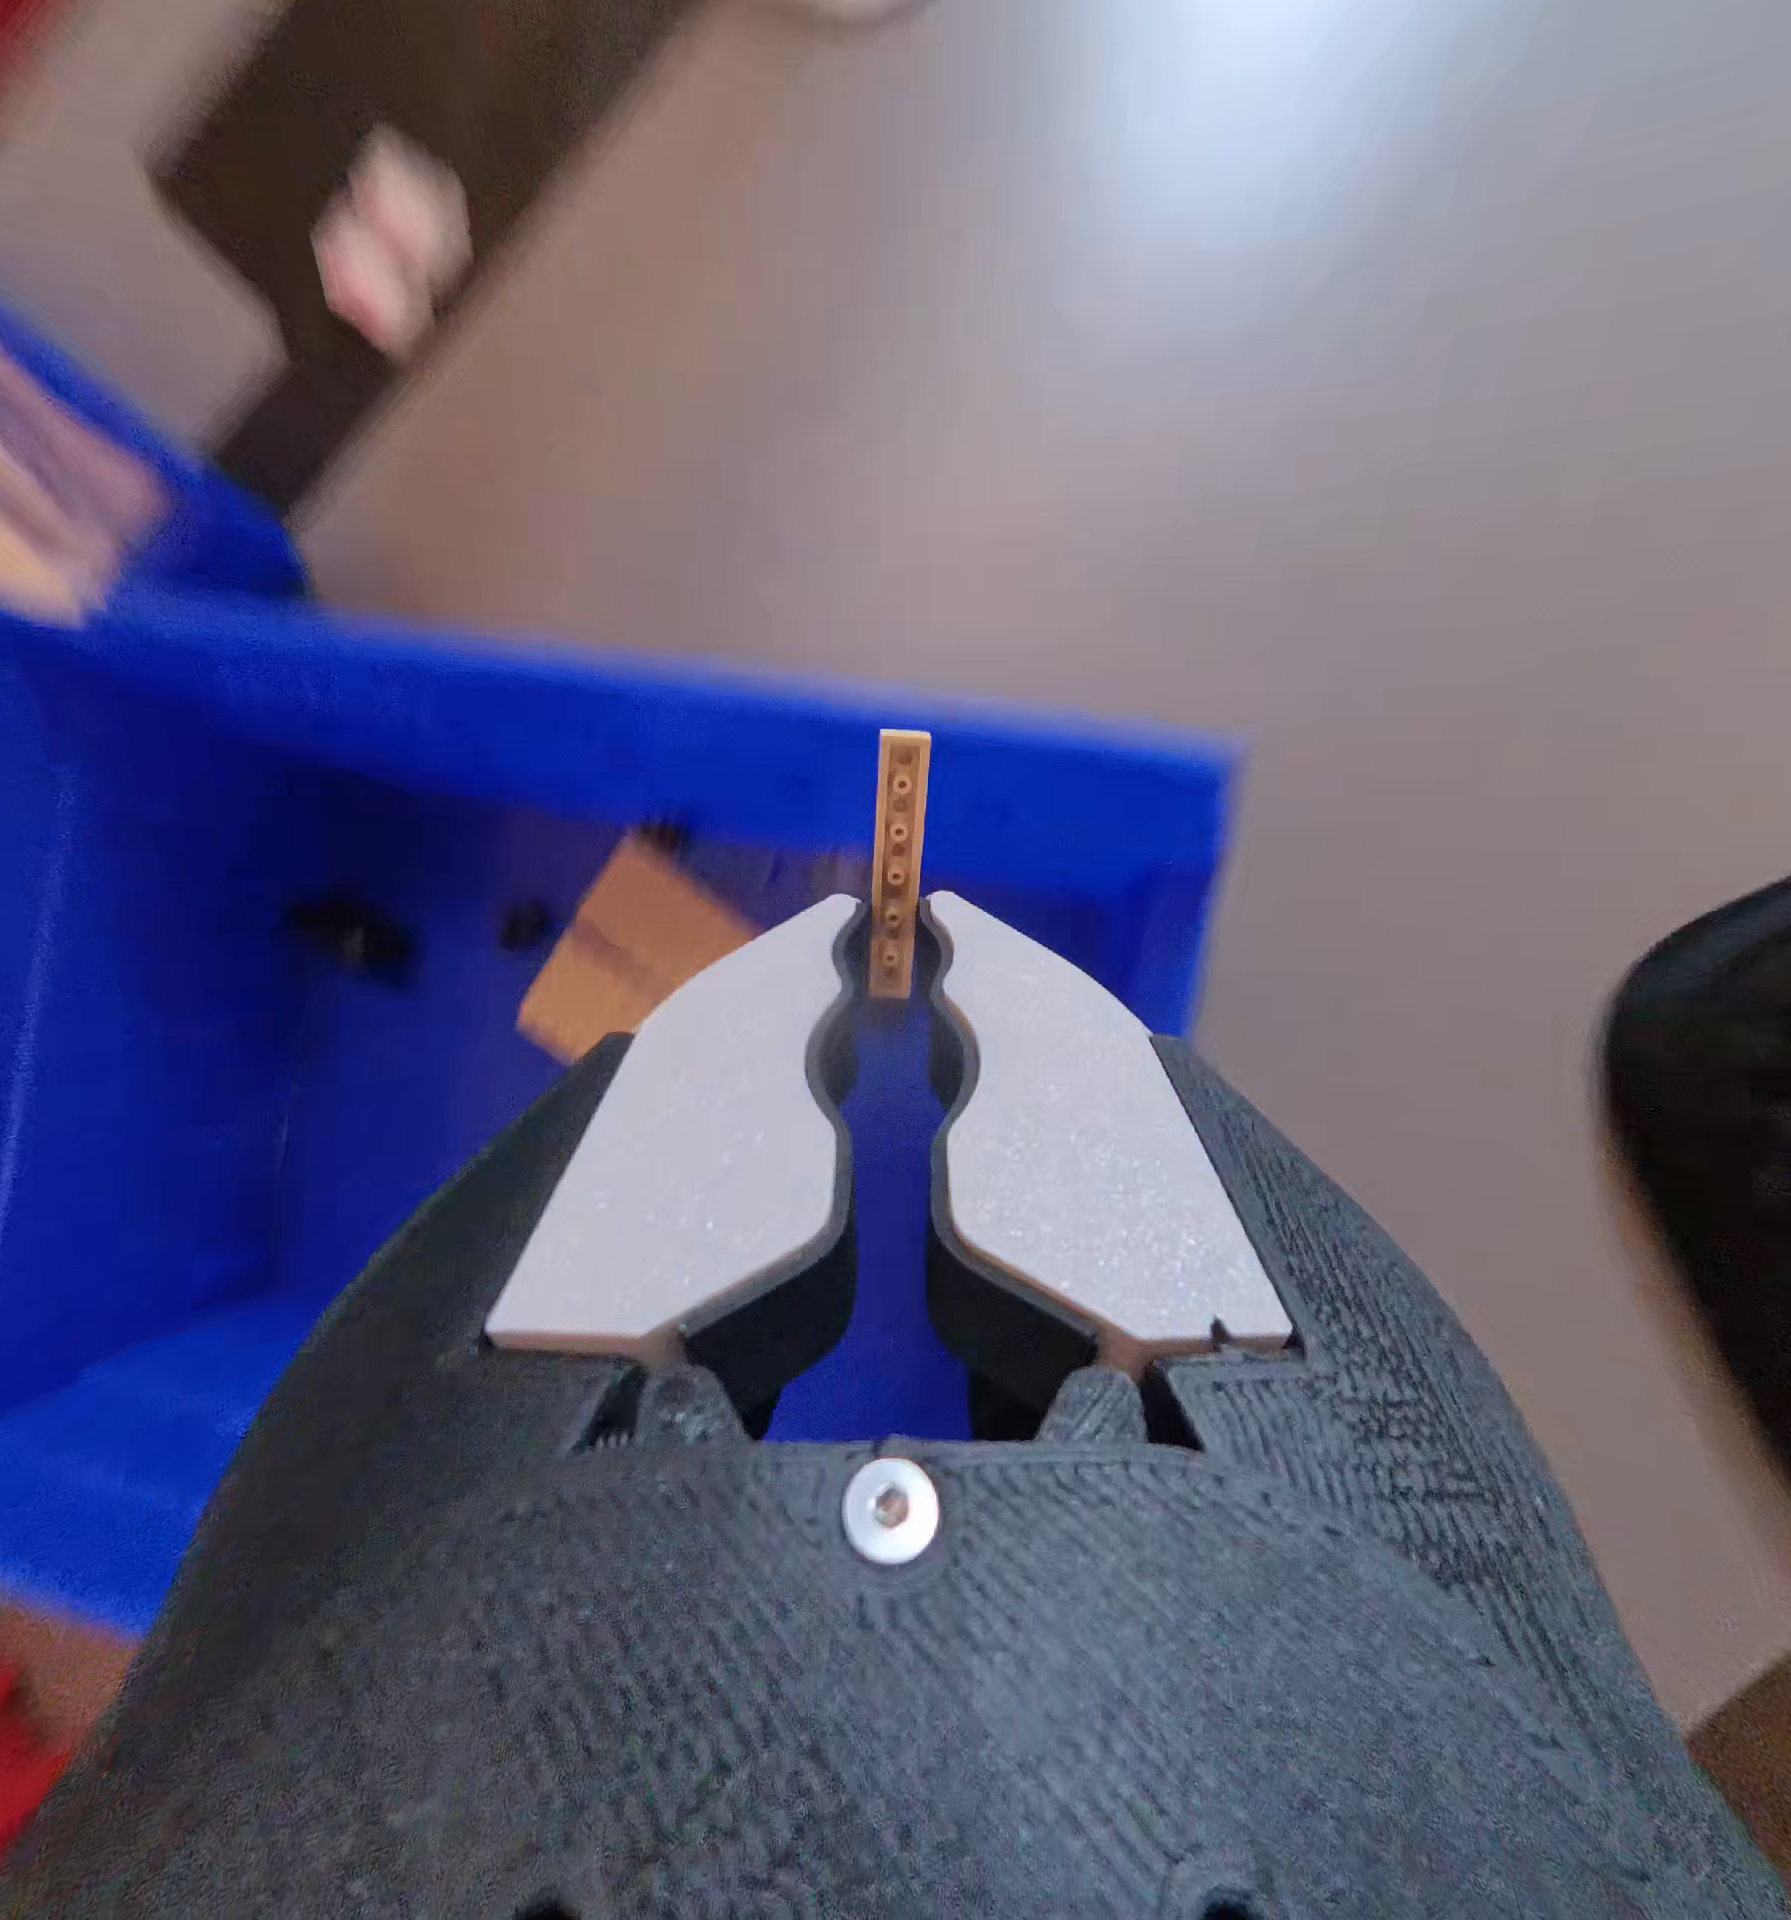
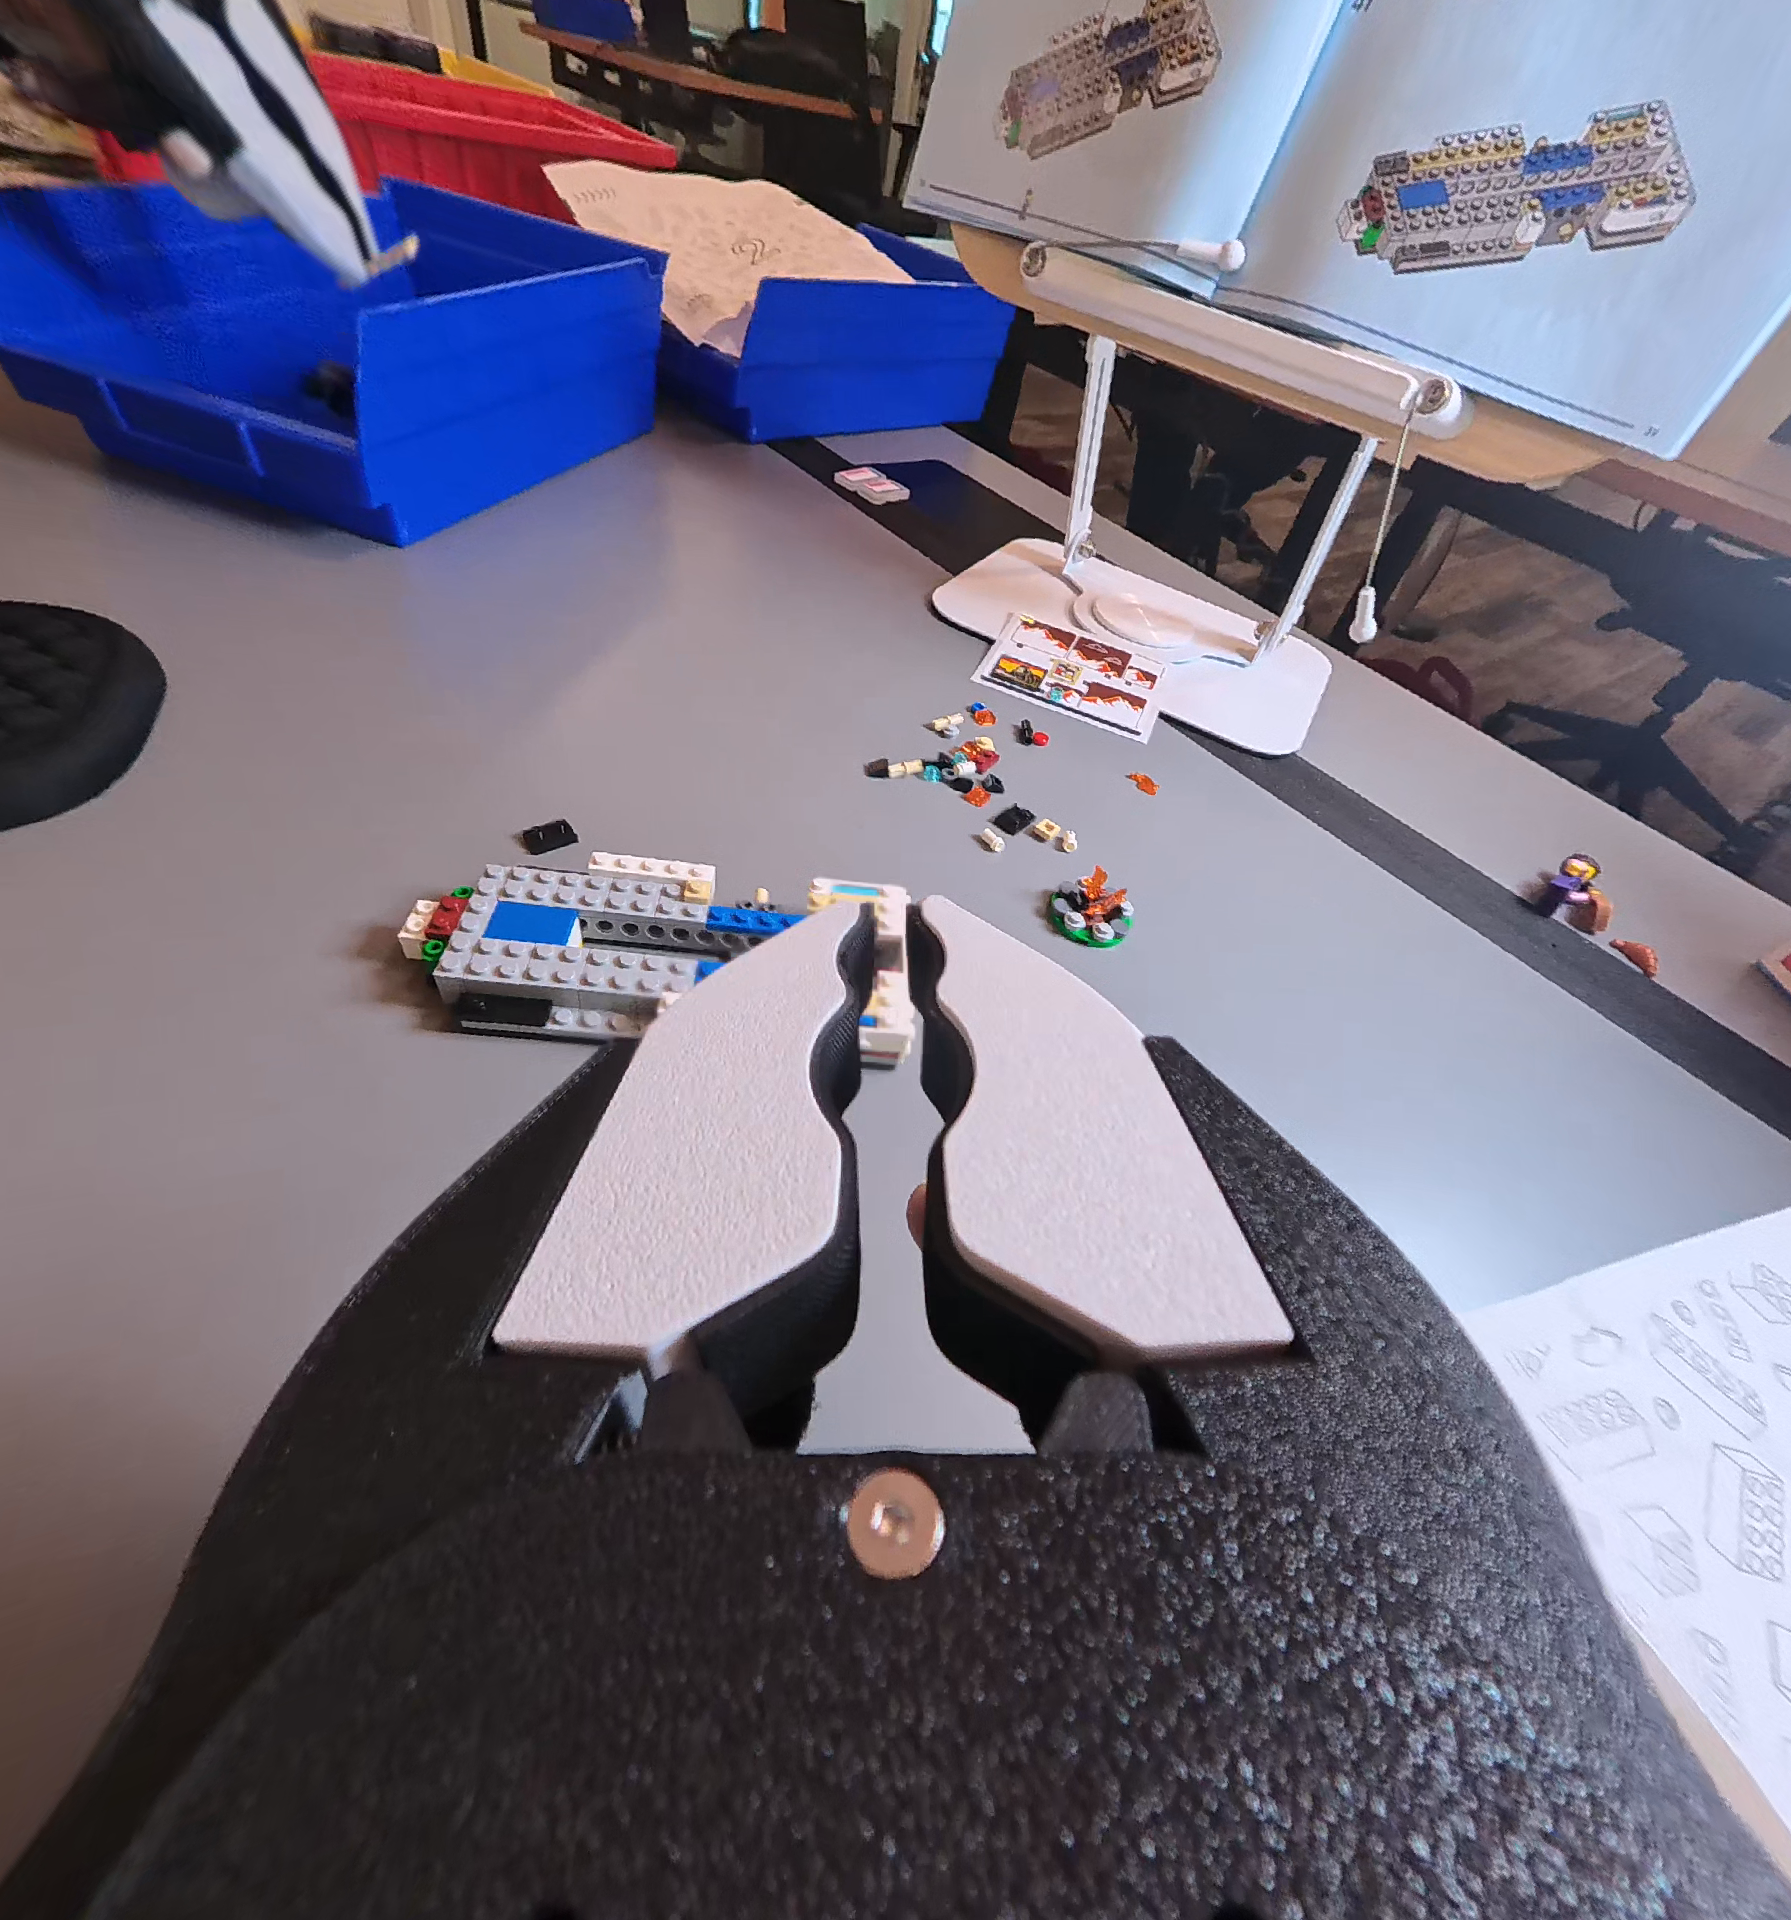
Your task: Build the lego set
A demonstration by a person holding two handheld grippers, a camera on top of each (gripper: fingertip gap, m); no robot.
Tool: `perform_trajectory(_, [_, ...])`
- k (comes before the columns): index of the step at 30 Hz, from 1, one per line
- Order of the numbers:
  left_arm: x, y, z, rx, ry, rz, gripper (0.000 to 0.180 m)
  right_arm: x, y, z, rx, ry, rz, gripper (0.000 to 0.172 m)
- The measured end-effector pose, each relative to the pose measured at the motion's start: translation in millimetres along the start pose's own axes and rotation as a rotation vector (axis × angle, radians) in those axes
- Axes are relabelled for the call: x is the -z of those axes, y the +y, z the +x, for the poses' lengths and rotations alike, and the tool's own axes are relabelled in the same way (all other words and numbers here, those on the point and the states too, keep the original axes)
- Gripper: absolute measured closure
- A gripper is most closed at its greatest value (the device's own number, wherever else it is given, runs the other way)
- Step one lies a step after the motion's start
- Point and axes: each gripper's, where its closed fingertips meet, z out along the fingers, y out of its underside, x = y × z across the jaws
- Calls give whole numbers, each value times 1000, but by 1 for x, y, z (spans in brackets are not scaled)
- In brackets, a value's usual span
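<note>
A grey table (image 2: 455,665) fills the middle of both views; behind it, at the top of the right wrist view, stand dark desks and chairs of a room.

In the centre of the left wrist view, the left gripper (image 1: 896,909) is clamped on a thin tan toy-brick plate with a row of small round holes (image 1: 901,831). Its two pale grey fingers (image 1: 766,997) press on the lower end of the plate, and the rest of it stands upright above the tips. Behind the plate is a blue plastic bin (image 1: 455,707), blurred, and a brown cardboard piece (image 1: 621,945) lies inside it. In the right wrist view the same gripper shows at the upper left, over a blue plastic bin (image 2: 496,343).

In the centre of the right wrist view, the right gripper (image 2: 896,914) has its fingers close together, with only a narrow gap, above the right end of a long grey, blue and white toy-brick model (image 2: 579,935) that lies on the table. Whether the fingers touch this model, the pictures do not show clearly.

To the right of the model sits a small round green base with orange flame pieces (image 2: 1091,906), and above it lies a scatter of small loose pieces (image 2: 974,769). At the upper right stands a white stand (image 2: 1182,644) that holds an open instruction booklet (image 2: 1493,208). A black round pad (image 2: 29,707) lies at the left edge.
</note>
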Motion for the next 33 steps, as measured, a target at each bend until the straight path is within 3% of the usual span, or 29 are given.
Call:
perform_trajectory(3, [31, -87, 87, -124, 136, 444, 172, -10, -14, -18, -12, -93, 62, 165])
perform_trajectory(6, [30, -141, 175, -190, 302, 734, 172, -21, -36, -45, -44, -238, 137, 160])
perform_trajectory(9, [8, -171, 247, -179, 514, 855, 173, -26, -64, -71, -87, -384, 206, 150])
perform_trajectory(12, [-12, -188, 290, -211, 607, 883, 173, -24, -86, -85, -76, -465, 257, 147])
perform_trajectory(20, [-26, -192, 316, -187, 697, 850, 173, -25, -84, -99, -65, -555, 261, 151])
perform_trajectory(25, [-34, -186, 322, -196, 714, 829, 173, -30, -73, -110, -52, -600, 232, 163])
perform_trajectory(33, [-36, -184, 321, -177, 721, 836, 170, -31, -70, -110, -9, -614, 182, 164])
